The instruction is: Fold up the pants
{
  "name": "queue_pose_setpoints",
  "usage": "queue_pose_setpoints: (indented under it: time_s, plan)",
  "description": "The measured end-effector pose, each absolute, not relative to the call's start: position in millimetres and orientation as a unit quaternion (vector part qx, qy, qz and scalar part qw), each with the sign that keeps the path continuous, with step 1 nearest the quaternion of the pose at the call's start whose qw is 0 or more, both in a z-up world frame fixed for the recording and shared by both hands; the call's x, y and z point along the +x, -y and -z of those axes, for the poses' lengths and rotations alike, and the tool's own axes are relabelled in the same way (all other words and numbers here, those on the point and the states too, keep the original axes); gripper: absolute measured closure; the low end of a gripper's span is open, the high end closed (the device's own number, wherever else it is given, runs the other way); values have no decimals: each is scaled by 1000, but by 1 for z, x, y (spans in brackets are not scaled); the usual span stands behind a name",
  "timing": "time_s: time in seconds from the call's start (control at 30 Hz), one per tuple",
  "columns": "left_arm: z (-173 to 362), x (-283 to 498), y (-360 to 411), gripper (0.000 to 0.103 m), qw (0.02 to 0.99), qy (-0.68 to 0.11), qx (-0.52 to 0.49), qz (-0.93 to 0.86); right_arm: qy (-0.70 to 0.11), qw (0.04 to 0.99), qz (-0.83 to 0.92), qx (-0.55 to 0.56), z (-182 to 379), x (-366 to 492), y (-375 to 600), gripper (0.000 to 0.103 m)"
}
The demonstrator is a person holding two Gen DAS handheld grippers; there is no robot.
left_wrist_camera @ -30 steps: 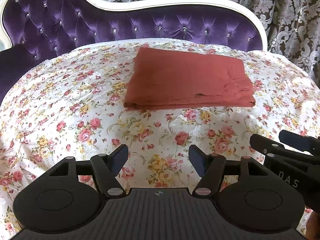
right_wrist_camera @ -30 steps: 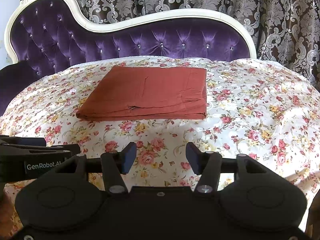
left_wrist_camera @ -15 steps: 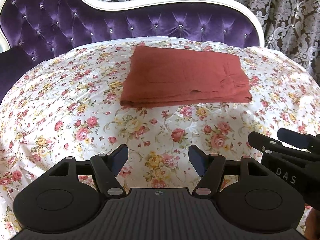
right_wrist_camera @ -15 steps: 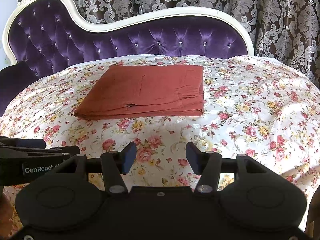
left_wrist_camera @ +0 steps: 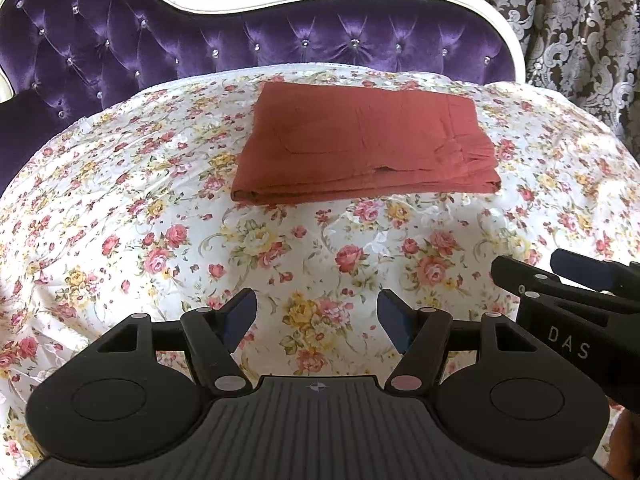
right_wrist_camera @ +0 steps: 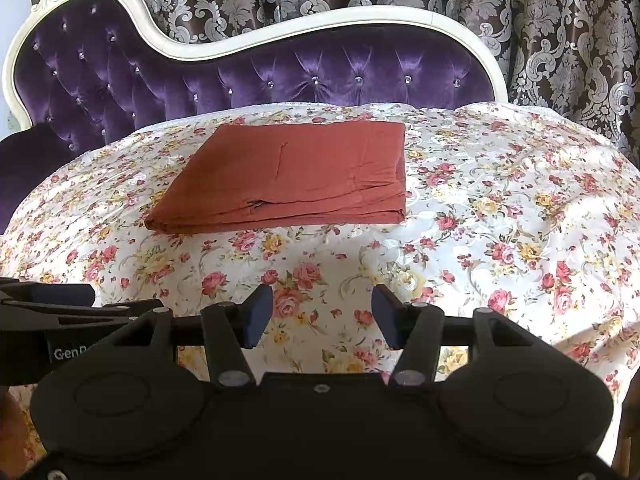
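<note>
The rust-red pants (left_wrist_camera: pixel 364 144) lie folded in a flat rectangle on the floral sheet, toward the back of the couch; they also show in the right wrist view (right_wrist_camera: pixel 292 172). My left gripper (left_wrist_camera: pixel 318 322) is open and empty, held over the sheet well in front of the pants. My right gripper (right_wrist_camera: pixel 322 316) is open and empty too, at the same distance from them. The right gripper shows at the right edge of the left wrist view (left_wrist_camera: pixel 568 280); the left gripper shows at the left edge of the right wrist view (right_wrist_camera: pixel 52 304).
The floral sheet (left_wrist_camera: pixel 120 220) covers the seat of a purple tufted couch with a white-framed back (right_wrist_camera: pixel 280 68). Patterned dark curtains (right_wrist_camera: pixel 560 20) hang behind. The sheet drops off at the right edge (right_wrist_camera: pixel 600 340).
Both grippers have drawn back and away from the folded pants, which look smaller and farther now. The jaws stay open and the pants have not moved.
</note>
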State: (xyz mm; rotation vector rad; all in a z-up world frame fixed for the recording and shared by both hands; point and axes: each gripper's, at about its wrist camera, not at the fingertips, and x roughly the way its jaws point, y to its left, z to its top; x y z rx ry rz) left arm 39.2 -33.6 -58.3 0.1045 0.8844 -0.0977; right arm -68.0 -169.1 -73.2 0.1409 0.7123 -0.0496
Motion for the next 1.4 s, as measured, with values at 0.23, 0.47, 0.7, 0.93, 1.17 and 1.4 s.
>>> queue_pose_setpoints:
  time_s: [0.23, 0.47, 0.7, 0.93, 1.17, 1.4]
  plan:
    - [60, 41, 34, 38, 900, -431, 51, 46, -352, 933, 23, 70, 75, -66, 170, 43]
    - [62, 42, 35, 38, 898, -434, 52, 48, -355, 932, 23, 71, 77, -64, 170, 42]
    - [64, 44, 36, 38, 897, -437, 53, 47, -356, 932, 21, 71, 78, -61, 169, 42]
    - [64, 45, 37, 38, 896, -439, 53, 47, -360, 930, 19, 70, 79, -58, 169, 43]
    - [66, 49, 37, 38, 894, -442, 52, 48, -361, 930, 18, 69, 79, -56, 169, 42]
    - [68, 51, 37, 38, 893, -445, 55, 48, -365, 928, 15, 69, 82, -52, 168, 42]
